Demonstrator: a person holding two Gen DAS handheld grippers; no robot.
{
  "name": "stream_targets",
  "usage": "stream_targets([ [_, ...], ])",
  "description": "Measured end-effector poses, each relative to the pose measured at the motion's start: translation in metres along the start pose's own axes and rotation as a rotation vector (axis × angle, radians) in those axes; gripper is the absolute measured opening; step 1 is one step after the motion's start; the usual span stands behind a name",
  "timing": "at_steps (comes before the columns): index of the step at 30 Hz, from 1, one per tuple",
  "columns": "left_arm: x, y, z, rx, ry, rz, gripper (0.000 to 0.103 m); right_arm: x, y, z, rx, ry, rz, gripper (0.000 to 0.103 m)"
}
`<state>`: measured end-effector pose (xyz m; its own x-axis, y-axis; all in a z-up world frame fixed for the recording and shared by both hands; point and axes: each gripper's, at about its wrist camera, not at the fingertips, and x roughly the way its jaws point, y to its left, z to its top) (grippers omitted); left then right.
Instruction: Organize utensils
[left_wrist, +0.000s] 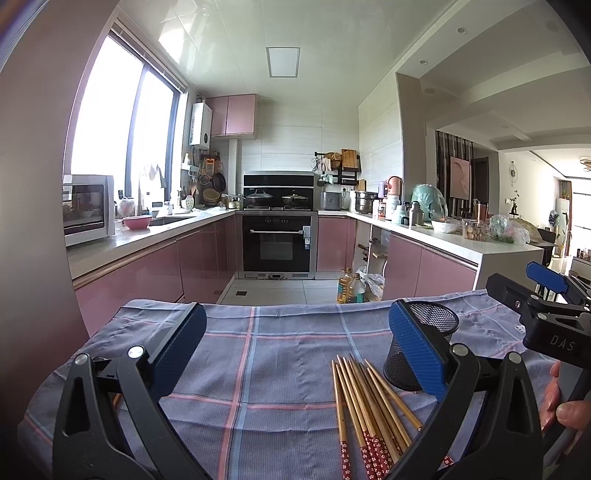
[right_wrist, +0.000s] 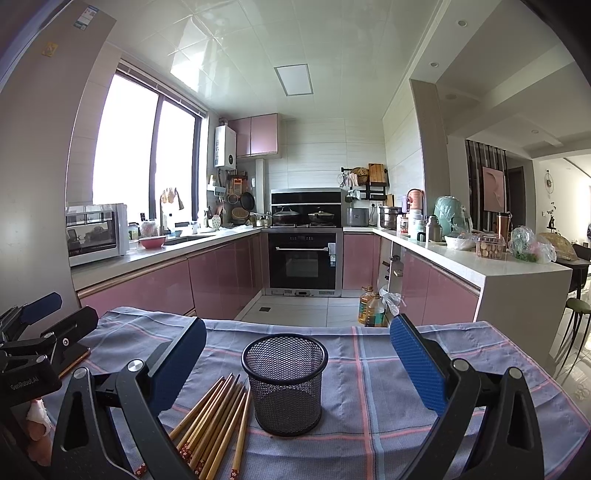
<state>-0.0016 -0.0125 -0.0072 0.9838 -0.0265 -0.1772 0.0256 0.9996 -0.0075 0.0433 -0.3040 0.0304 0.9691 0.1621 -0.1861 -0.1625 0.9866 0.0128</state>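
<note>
A bundle of several bamboo chopsticks (left_wrist: 365, 406) with red patterned ends lies flat on the checked cloth. Beside them stands an upright, empty black mesh cup (right_wrist: 284, 384). In the left wrist view the cup (left_wrist: 432, 325) is partly hidden behind my blue finger pad (left_wrist: 417, 350). My left gripper (left_wrist: 299, 350) hovers open over the cloth, left of the chopsticks, holding nothing. My right gripper (right_wrist: 299, 363) is open too, its fingers wide on either side of the cup and short of it, with the chopsticks (right_wrist: 214, 417) by its left finger. Each gripper also shows in the other view: right gripper (left_wrist: 524, 291), left gripper (right_wrist: 55, 314).
A blue-grey checked cloth (right_wrist: 388, 369) covers the table, whose far edge faces a kitchen floor with oil bottles (right_wrist: 371, 306). Pink cabinets and an oven (right_wrist: 303, 258) stand beyond. A person's hand (left_wrist: 561, 402) holds the right gripper's handle.
</note>
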Motion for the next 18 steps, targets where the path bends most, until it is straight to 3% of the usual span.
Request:
stream_targets([
  [12, 0.009, 0.004, -0.003, 0.016, 0.055, -0.013, 0.097, 0.005, 0.001, -0.002, 0.0, 0.021, 0.017, 0.096],
  [18, 0.025, 0.004, -0.012, 0.046, 0.148, -0.034, 0.097, 0.017, 0.001, -0.012, -0.002, 0.114, 0.087, 0.096],
])
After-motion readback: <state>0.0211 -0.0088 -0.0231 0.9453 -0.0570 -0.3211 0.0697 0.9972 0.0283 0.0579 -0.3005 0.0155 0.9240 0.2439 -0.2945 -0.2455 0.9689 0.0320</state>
